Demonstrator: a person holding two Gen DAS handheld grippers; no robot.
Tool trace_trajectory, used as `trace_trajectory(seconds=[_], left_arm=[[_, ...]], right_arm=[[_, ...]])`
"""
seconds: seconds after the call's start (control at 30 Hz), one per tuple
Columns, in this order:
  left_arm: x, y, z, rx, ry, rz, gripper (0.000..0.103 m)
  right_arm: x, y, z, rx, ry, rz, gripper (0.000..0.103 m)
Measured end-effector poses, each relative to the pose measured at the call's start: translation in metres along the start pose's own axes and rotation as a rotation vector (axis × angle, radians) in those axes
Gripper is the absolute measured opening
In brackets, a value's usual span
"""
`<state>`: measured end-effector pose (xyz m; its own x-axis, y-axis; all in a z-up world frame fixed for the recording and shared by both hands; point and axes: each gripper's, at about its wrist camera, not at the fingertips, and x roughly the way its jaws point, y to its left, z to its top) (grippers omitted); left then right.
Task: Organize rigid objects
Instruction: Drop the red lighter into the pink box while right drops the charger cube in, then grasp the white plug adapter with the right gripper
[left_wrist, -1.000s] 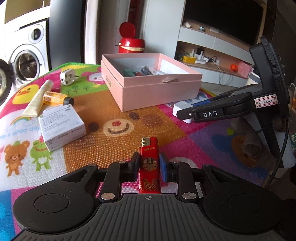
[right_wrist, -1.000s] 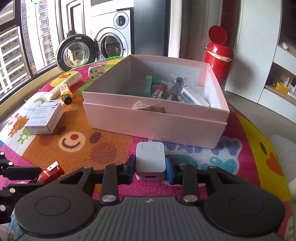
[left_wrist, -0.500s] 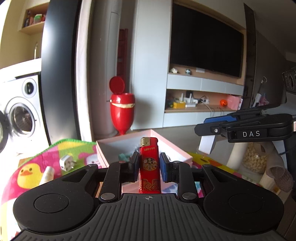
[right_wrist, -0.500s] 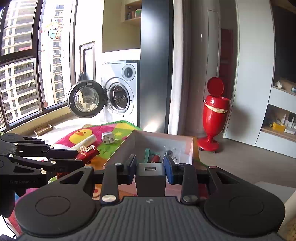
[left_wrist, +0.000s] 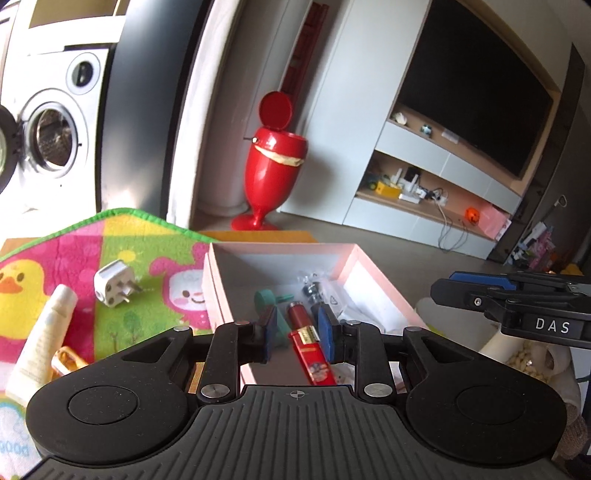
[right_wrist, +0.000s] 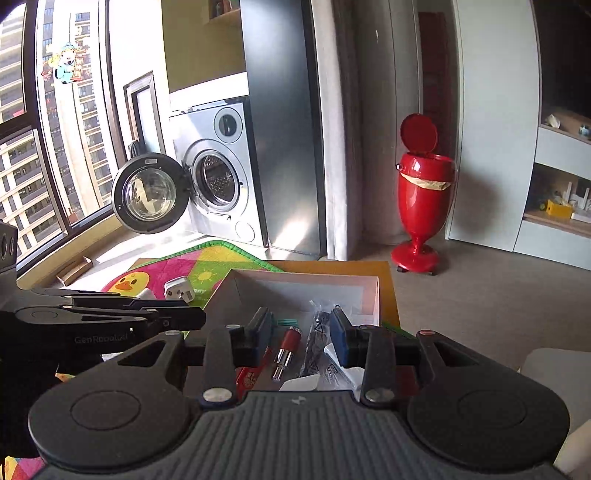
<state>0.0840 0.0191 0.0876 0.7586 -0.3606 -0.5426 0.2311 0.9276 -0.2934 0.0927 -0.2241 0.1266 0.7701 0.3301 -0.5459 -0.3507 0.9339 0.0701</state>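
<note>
The pink box (left_wrist: 373, 275) lies open on the colourful mat (left_wrist: 92, 251). My left gripper (left_wrist: 297, 334) is open above the box. The red lighter (left_wrist: 312, 356) lies loose inside, below and between the fingers. A red tube (left_wrist: 297, 314), a green piece (left_wrist: 266, 299) and a clear packet (left_wrist: 317, 286) also lie in the box. My right gripper (right_wrist: 301, 334) is open and empty over the same box (right_wrist: 306, 278), above a red and silver tube (right_wrist: 286, 349). The white charger (right_wrist: 301, 384) shows only as a white corner low in the box.
A white plug (left_wrist: 110, 288), a cream tube (left_wrist: 44, 332) and an orange bottle (left_wrist: 66, 363) lie on the mat left of the box. Beyond stand a red bin (left_wrist: 273, 158) and a washing machine (right_wrist: 218, 177) with its door open.
Both grippers moved over the box and opened. The left let go of the red lighter and the right let go of the white charger; both now lie in the box.
</note>
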Motion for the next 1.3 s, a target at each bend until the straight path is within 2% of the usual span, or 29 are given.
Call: trace_trajectory(seconds=[0.13, 0.23, 0.33, 0.4, 0.47, 0.53, 0.63, 0.77, 0.9, 0.93, 0.97, 1.13, 1.3], left_arm=[[-0.022, 0.022, -0.034, -0.014, 0.002, 0.108, 0.027], [-0.039, 0.039, -0.054, -0.017, -0.007, 0.185, 0.027], [-0.06, 0.059, -0.062, -0.036, -0.044, 0.24, 0.027], [-0.076, 0.072, -0.065, -0.054, -0.074, 0.261, 0.027], [-0.086, 0.084, -0.065, -0.08, -0.094, 0.261, 0.027], [-0.094, 0.095, -0.068, -0.104, -0.099, 0.263, 0.027], [-0.101, 0.112, -0.073, -0.145, -0.095, 0.265, 0.027], [-0.109, 0.132, -0.082, -0.201, -0.096, 0.262, 0.027], [-0.117, 0.146, -0.091, -0.244, -0.101, 0.266, 0.027], [-0.117, 0.149, -0.092, -0.252, -0.098, 0.266, 0.027], [-0.118, 0.152, -0.093, -0.258, -0.095, 0.264, 0.027], [-0.111, 0.155, -0.093, -0.28, -0.08, 0.258, 0.027], [-0.099, 0.147, -0.087, -0.296, -0.04, 0.234, 0.027]], right_arm=[[0.017, 0.018, -0.015, -0.089, 0.055, -0.049, 0.036], [0.027, 0.037, -0.009, -0.099, 0.084, 0.012, 0.036], [0.045, 0.065, 0.012, -0.078, 0.121, 0.117, 0.036], [0.064, 0.086, 0.026, -0.069, 0.15, 0.16, 0.04], [0.088, 0.107, 0.039, -0.065, 0.184, 0.185, 0.057], [0.123, 0.131, 0.052, -0.048, 0.244, 0.206, 0.062], [0.173, 0.161, 0.061, -0.063, 0.318, 0.188, 0.062], [0.235, 0.192, 0.058, -0.094, 0.4, 0.119, 0.062], [0.267, 0.204, 0.053, -0.12, 0.428, 0.034, 0.061], [0.273, 0.203, 0.052, -0.105, 0.438, 0.033, 0.057], [0.272, 0.202, 0.051, -0.088, 0.443, 0.053, 0.047], [0.226, 0.203, 0.045, -0.132, 0.39, 0.143, 0.047], [0.136, 0.191, 0.022, -0.212, 0.305, 0.267, 0.047]])
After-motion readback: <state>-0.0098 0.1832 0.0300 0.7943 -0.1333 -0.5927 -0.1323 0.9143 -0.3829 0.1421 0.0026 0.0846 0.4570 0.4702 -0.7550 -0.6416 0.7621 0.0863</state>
